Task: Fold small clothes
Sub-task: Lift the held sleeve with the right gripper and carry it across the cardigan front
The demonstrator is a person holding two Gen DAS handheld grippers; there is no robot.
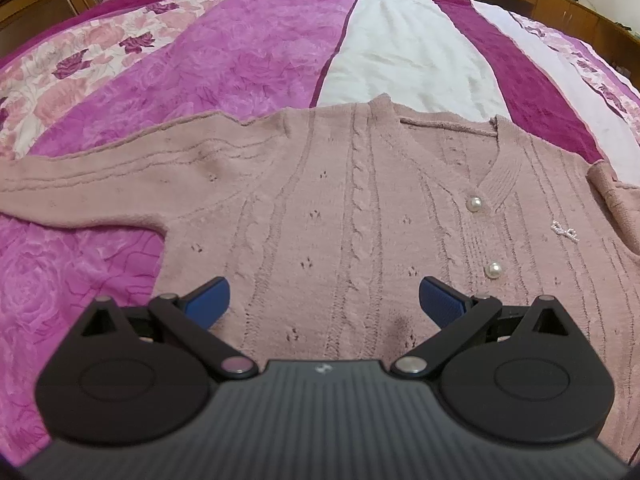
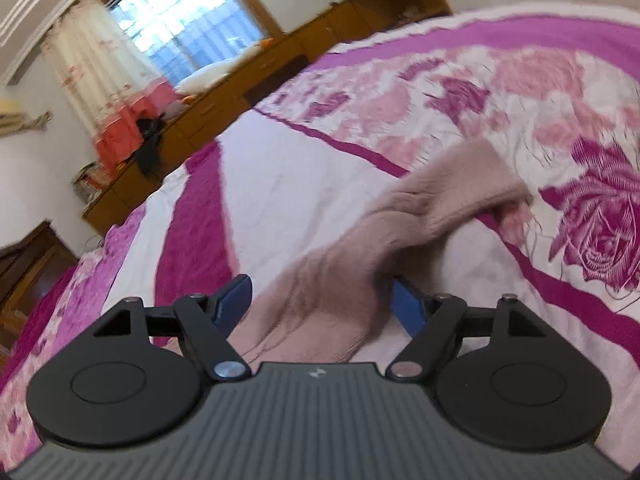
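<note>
A dusty-pink cable-knit cardigan (image 1: 340, 200) with pearl buttons (image 1: 476, 203) lies flat, front up, on the bedspread (image 1: 240, 60). Its left sleeve (image 1: 100, 184) stretches out to the left. My left gripper (image 1: 324, 300) hovers over the lower body of the cardigan, open, with nothing between its blue pads. In the right wrist view, the other pink sleeve (image 2: 440, 204) runs up from between the fingers and bends over the bedspread (image 2: 280, 200). My right gripper (image 2: 320, 300) stands open with the sleeve lying loosely in the gap. This view is blurred.
The bedspread is magenta, white and rose-patterned and fills most of both views. Low wooden cabinets (image 2: 224, 108) line the far side of the bed, with red boxes (image 2: 120, 136) and dark clutter on top. A curtained window (image 2: 180, 12) is behind them.
</note>
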